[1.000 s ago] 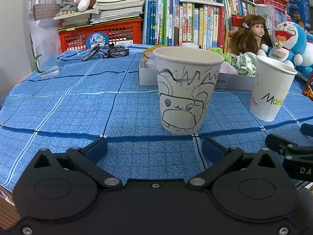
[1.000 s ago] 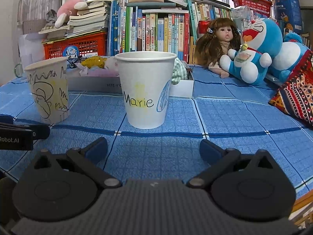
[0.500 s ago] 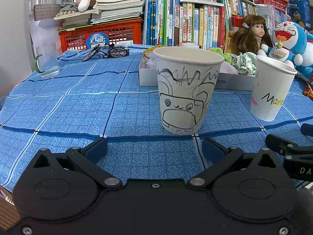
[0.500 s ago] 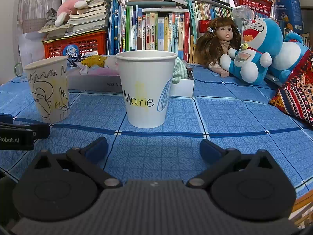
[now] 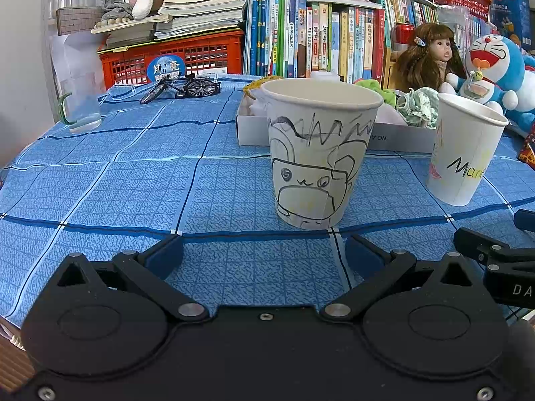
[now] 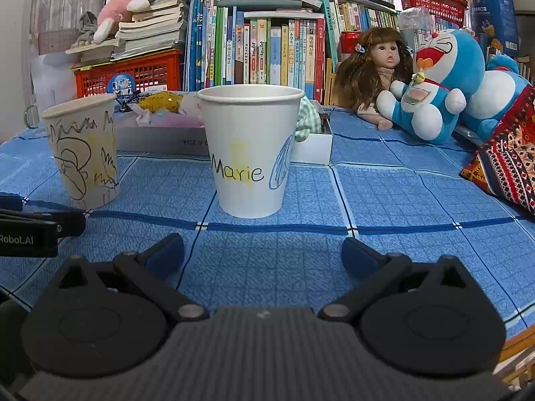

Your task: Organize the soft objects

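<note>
Two hand-held grippers are waiting side by side at the near edge of a table spread with a blue checked tablecloth [image 5: 100, 180], each facing a paper cup. The left gripper [image 5: 264, 255] is standing with its jaws spread wide and holding nothing, pointing at the cup scribbled with a bear face [image 5: 317, 153]; the right gripper [image 6: 264, 254] is likewise gaping and empty, lined up on the cup lettered "Marie" [image 6: 250, 153]. Both cups are standing upright and apart from each other, just ahead of the fingertips and touching neither tool. Behind them, toward the middle of the table, a shallow white cardboard box [image 6: 160, 138] is holding the soft pieces to be sorted: a yellow knitted-looking bundle [image 6: 160, 102], pale pink fabric [image 6: 177, 118] and a green-and-white crumpled cloth [image 5: 419, 107] at the box's right end. A doll [image 6: 374, 67] and a blue cat plush toy [image 6: 434, 83] are sitting near the far right corner, in front of a row of books [image 6: 267, 50]. The cloth pieces are likely weighing almost nothing and giving way under any squeeze, so pinching a raised fold at the top of a bundle looks the surest hold. The cups, by the look of them, are thin-walled, light and easily tipped or crushed, calling for a gentle approach from above when anything is being dropped in.
</note>
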Demonstrator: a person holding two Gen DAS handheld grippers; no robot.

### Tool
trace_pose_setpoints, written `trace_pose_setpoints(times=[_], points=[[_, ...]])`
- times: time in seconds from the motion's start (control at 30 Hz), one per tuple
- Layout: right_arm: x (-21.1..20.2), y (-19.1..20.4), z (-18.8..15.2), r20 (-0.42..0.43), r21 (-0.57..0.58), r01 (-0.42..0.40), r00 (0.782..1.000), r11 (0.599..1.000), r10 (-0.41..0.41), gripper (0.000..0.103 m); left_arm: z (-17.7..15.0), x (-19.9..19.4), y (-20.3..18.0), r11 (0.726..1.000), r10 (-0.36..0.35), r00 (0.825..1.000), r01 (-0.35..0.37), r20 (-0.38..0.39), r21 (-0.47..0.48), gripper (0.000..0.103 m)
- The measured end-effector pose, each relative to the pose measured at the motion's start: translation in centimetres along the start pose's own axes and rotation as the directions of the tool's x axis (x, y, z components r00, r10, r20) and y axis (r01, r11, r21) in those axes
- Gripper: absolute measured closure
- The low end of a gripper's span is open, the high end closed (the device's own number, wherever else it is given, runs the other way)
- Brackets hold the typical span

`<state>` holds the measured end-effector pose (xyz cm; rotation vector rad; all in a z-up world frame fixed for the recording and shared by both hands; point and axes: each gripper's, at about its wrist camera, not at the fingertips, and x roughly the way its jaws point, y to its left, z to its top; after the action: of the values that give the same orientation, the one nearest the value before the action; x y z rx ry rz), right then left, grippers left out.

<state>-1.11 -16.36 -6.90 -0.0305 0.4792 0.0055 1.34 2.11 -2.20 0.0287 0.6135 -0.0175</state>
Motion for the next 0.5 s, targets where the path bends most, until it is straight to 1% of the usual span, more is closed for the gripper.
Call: trace_pose_setpoints(times=[0.5], points=[[-0.01,-0.01,-0.01,-0.007,-0.002,-0.003,1.0,1.0,0.003,0.0,0.02,0.03,-0.02,1.0,0.0,1.0,0.0,0.0,0.0,0.0]])
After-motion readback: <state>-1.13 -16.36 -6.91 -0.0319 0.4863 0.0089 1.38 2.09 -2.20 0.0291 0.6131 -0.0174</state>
